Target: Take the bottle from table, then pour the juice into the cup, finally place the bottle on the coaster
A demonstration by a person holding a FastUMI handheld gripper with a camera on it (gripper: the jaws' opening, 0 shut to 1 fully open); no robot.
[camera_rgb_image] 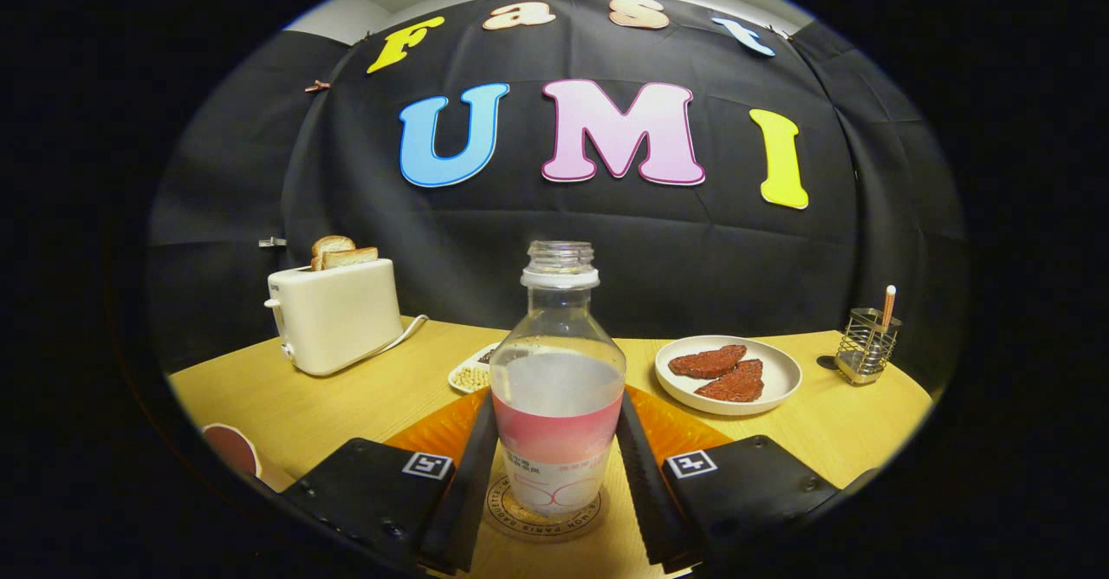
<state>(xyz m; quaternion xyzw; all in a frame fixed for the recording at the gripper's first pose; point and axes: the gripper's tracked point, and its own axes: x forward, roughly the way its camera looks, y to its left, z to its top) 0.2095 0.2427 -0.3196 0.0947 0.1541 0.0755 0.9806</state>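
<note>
A clear, uncapped bottle with a pink label stands upright on a round printed coaster. It holds pale juice up to about its middle. My gripper has one finger on each side of the bottle, and both fingers press against its lower body. The coaster lies on the wooden table at the near edge of an orange mat. To the left of the fingers, close by, stands a cup with a reddish inside, partly cut off from view.
A cream toaster with bread slices stands at the back left, its cord trailing right. Behind the bottle is a small dish of beans. To the right are a white plate with two meat slices and a wire holder.
</note>
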